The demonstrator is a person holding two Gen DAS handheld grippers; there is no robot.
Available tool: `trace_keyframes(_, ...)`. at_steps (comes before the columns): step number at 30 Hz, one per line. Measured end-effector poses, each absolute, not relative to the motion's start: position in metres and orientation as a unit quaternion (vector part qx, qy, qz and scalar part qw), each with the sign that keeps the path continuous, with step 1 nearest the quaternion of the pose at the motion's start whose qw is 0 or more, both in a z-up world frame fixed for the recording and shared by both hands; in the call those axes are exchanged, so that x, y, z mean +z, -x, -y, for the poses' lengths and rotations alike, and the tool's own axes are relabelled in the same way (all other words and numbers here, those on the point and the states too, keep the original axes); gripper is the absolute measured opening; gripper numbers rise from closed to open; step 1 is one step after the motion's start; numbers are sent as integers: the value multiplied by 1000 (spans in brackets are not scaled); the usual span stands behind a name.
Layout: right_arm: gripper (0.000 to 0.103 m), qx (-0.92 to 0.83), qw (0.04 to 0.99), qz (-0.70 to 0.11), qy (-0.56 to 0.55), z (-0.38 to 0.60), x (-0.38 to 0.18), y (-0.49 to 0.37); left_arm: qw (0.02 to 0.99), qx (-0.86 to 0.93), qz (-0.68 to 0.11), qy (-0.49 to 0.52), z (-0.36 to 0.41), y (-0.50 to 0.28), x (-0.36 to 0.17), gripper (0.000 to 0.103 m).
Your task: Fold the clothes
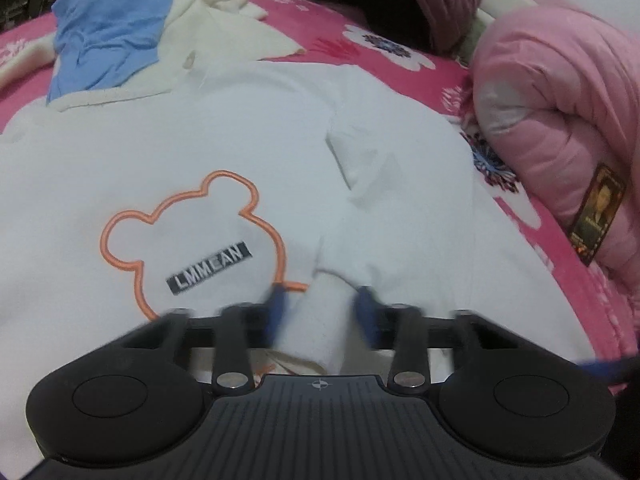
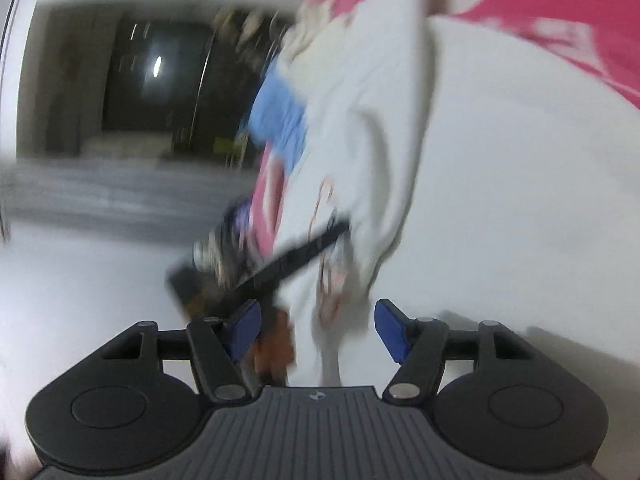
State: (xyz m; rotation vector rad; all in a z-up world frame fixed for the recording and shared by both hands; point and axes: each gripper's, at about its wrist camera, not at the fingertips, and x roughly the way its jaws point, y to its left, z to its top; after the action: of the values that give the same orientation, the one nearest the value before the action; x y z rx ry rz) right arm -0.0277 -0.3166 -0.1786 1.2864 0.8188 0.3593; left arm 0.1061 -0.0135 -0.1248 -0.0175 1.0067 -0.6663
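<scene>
Centrally, white sweatshirt (image 1: 224,152) lies spread over pink bed cover (image 1: 452,80) – orange bear outline (image 1: 192,236) facing up. Left gripper (image 1: 322,312) straddles rolled sleeve cuff (image 1: 316,320); blurred blue pads (image 1: 278,308) just beside fabric, contact cannot be told. Right gripper (image 2: 316,332) – jaws apart, nothing clamped, white cloth (image 2: 480,200) hanging ahead. Blue garment (image 1: 108,32) and cream garment (image 1: 224,36) near far edge; pink quilt (image 1: 560,120) along right edge.

Both wrist views close — share white sweatshirt (image 1: 200,152).
</scene>
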Motion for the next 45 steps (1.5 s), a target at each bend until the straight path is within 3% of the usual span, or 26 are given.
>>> trace_keyframes(1, 67, 155, 708, -359, -588, 315, -180, 26, 822, -307, -479, 20, 12, -105, -122, 7)
trace_keyframes(3, 67, 153, 706, -343, -600, 311, -183, 22, 816, -298, -491, 59, 3, -103, -116, 3)
trace_keyframes(8, 67, 145, 708, -335, -605, 307, -191, 12, 801, -287, -499, 162, -38, -86, -103, 2)
trace_keyframes(12, 67, 127, 704, -351, -605, 309, -210, 4, 783, -270, -536, 166, -56, -85, -122, 5)
trace_keyframes(14, 67, 120, 708, -361, -595, 311, -212, 1, 777, -270, -544, 163, -61, -86, -124, 29)
trace_keyframes(17, 67, 116, 714, -368, -585, 307, -215, -6, 780, -284, -535, 159, -63, -93, -121, 52)
trace_keyframes(22, 67, 101, 721, -386, -567, 299, -219, -19, 776, -291, -542, 137, -50, -105, -134, 52)
trace_keyframes(25, 65, 95, 726, -388, -560, 292, -220, -25, 776, -291, -540, 145, -45, -104, -137, 48)
trace_keyframes(26, 65, 94, 727, -389, -558, 289, -219, -26, 775, -293, -540, 151, -45, -104, -138, 36)
trace_keyframes(31, 65, 84, 730, -388, -556, 276, -220, -30, 742, -283, -569, 213, -51, -115, -153, 13)
trace_keyframes(39, 64, 90, 735, -394, -545, 242, -222, -15, 693, -252, -597, 318, -74, -126, -178, 9)
trace_keyframes(40, 61, 88, 738, -394, -540, 240, -221, -15, 689, -249, -597, 327, -75, -126, -179, 9)
trace_keyframes(43, 40, 77, 741, -401, -534, 239, -223, -19, 681, -246, -590, 358, -82, -124, -181, 6)
trace_keyframes(45, 20, 70, 741, -405, -530, 239, -224, -21, 685, -255, -573, 371, -87, -119, -176, 4)
